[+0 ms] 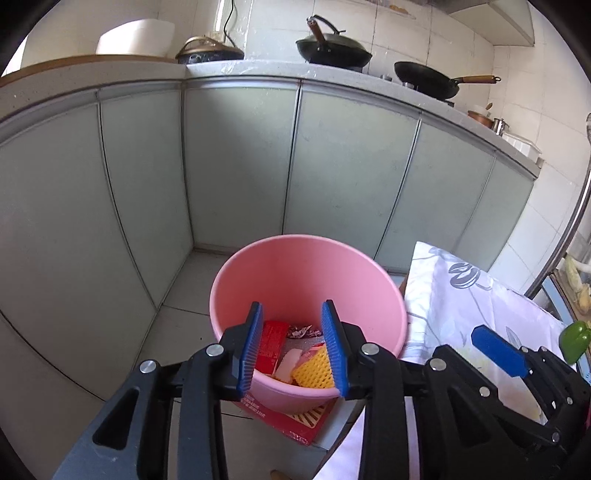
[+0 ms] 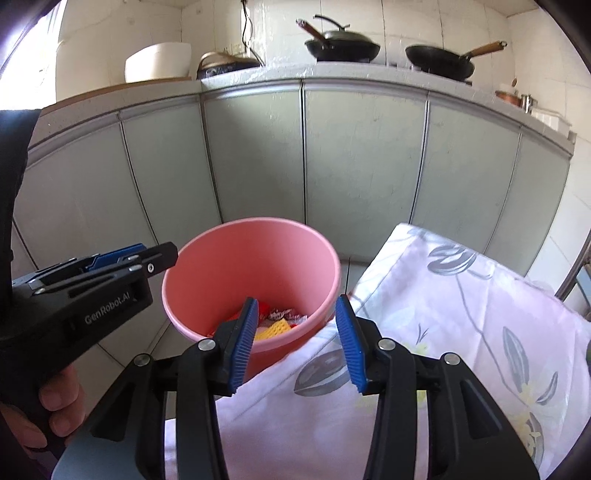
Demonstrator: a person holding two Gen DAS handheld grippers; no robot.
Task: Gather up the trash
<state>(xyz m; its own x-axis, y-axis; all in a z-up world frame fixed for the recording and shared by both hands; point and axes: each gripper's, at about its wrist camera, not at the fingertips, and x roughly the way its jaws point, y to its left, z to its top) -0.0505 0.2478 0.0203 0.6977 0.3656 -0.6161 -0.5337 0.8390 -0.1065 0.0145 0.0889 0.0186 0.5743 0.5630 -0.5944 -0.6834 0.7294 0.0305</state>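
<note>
Pink plastic bin (image 1: 308, 280) standing upright and open on the floor, just beside the floral-clothed table (image 1: 454, 295). At the bin's bottom: red packet (image 1: 272, 345), crumpled wrapper (image 1: 303, 331), yellow foam netting (image 1: 314, 369).

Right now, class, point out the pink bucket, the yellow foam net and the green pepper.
pink bucket (image 1: 295, 273): left wrist view, inner back wall.
yellow foam net (image 1: 312, 371): left wrist view, middle of the mesh.
green pepper (image 1: 574, 339): left wrist view, its glossy side.

Daylight floods in from the upper left in both views, blowing out the white wall tiles (image 2: 406, 22) there. The cabinet doors (image 1: 240, 158) sit in soft, even shade. Fisheye distortion bows the straight edges, and black vignetting rings each frame's corners.
</note>
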